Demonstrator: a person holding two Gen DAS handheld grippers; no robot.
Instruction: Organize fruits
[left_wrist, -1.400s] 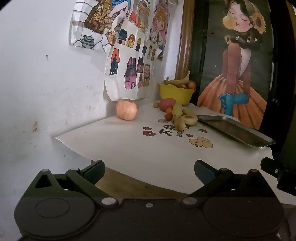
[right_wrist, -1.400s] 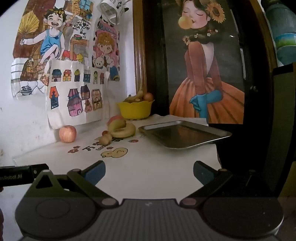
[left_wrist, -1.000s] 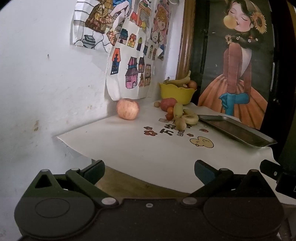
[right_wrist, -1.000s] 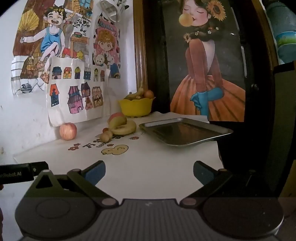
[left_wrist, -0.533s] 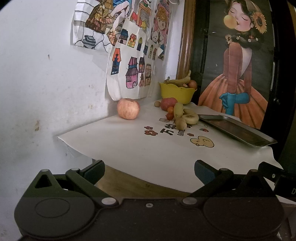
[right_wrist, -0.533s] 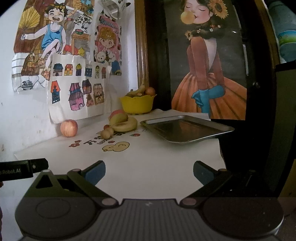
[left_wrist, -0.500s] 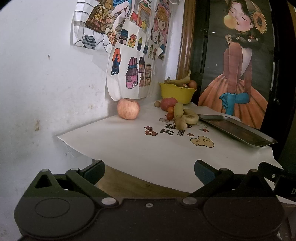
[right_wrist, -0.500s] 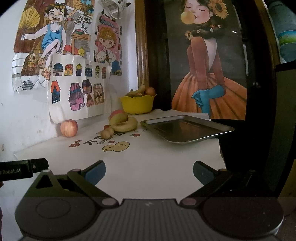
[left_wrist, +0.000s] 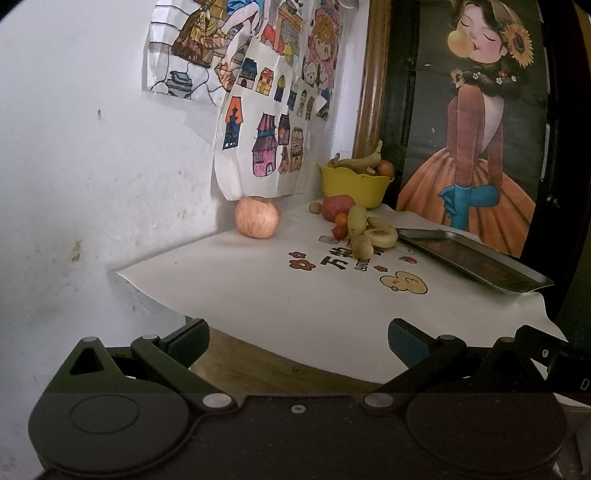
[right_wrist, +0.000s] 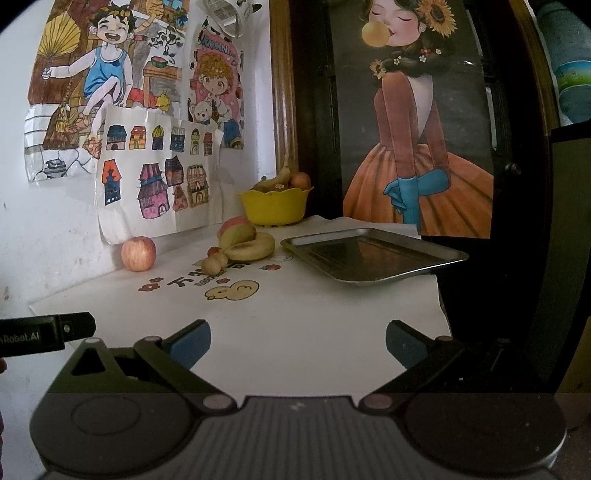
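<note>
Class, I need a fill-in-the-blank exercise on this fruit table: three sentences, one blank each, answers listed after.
1. The metal tray holds ____ fruit.
2. The bowl with a banana in it is coloured ____.
3. The lone apple sits beside the ____, under the house drawing.

Missing words: no; yellow; wall

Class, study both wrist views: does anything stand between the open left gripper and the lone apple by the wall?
Nothing visible does. Only bare white tablecloth lies between the left gripper and the apple. The fruit pile and metal tray sit off to the right, apart from the apple.
</note>
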